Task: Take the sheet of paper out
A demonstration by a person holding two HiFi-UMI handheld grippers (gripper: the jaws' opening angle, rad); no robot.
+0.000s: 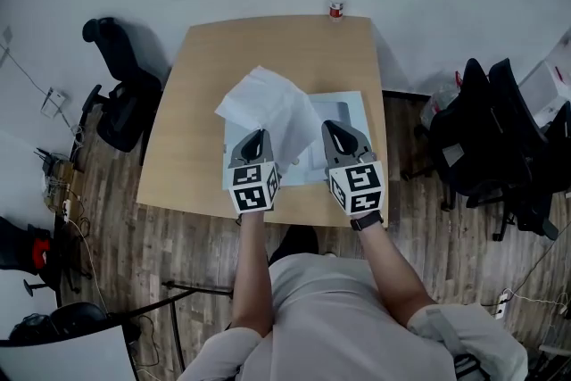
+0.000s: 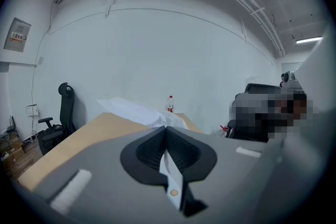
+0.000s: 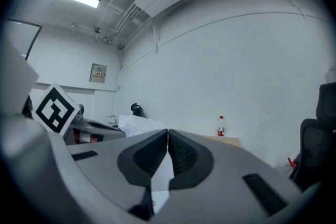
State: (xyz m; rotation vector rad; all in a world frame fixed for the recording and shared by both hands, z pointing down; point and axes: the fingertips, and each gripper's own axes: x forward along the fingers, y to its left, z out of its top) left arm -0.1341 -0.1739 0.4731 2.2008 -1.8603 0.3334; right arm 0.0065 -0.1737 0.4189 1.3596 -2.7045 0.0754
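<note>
A white sheet of paper (image 1: 268, 107) is lifted off the tan table (image 1: 192, 147), rumpled and tilted up to the left. My left gripper (image 1: 256, 141) is shut on its near edge; in the left gripper view the sheet (image 2: 137, 111) fans out beyond the closed jaws. A pale flat sleeve (image 1: 346, 110) lies under and to the right of the paper. My right gripper (image 1: 337, 135) is shut on a thin white edge (image 3: 160, 178), which looks like the sleeve's near side. The paper (image 3: 137, 124) shows to the left in the right gripper view.
A small bottle with a red label (image 1: 335, 1) stands at the table's far edge. A black office chair (image 1: 120, 94) is at the left, and more dark chairs (image 1: 500, 138) at the right. The person stands at the table's near edge.
</note>
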